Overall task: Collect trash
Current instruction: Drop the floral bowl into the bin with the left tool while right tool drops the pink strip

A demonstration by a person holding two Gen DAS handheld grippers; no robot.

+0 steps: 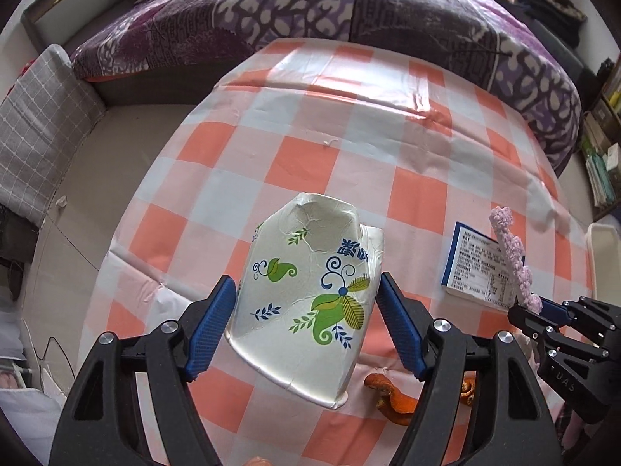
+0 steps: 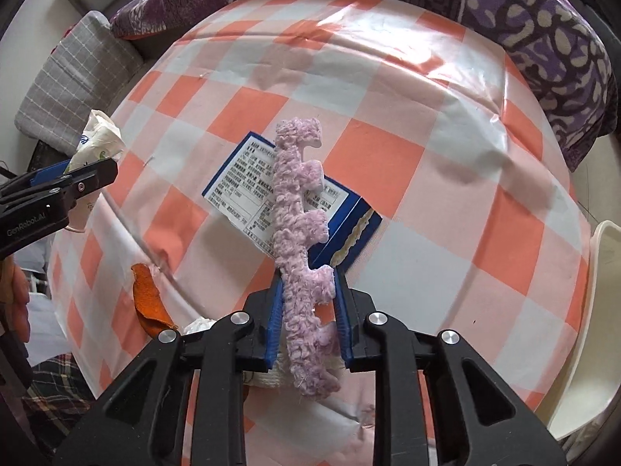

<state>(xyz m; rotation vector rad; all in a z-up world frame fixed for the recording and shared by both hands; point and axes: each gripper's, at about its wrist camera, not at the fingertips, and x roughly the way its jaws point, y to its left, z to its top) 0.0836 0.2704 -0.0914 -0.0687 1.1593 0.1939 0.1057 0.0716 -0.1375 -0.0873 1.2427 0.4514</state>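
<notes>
My left gripper is shut on a crushed white paper cup printed with green leaves, held above the orange-and-white checked tablecloth. In the right wrist view, that gripper and the cup show at the left edge. My right gripper is shut on a fuzzy pink strip that stands up between its pads; the strip also shows in the left wrist view. A flat blue box with a white printed label lies on the cloth under the strip. Orange peel lies nearby.
More orange peel lies under the cup. A crumpled white tissue sits by the peel. A white plastic rim stands at the table's right edge. A bed with a purple quilt is beyond the table, and a grey checked cushion is at the left.
</notes>
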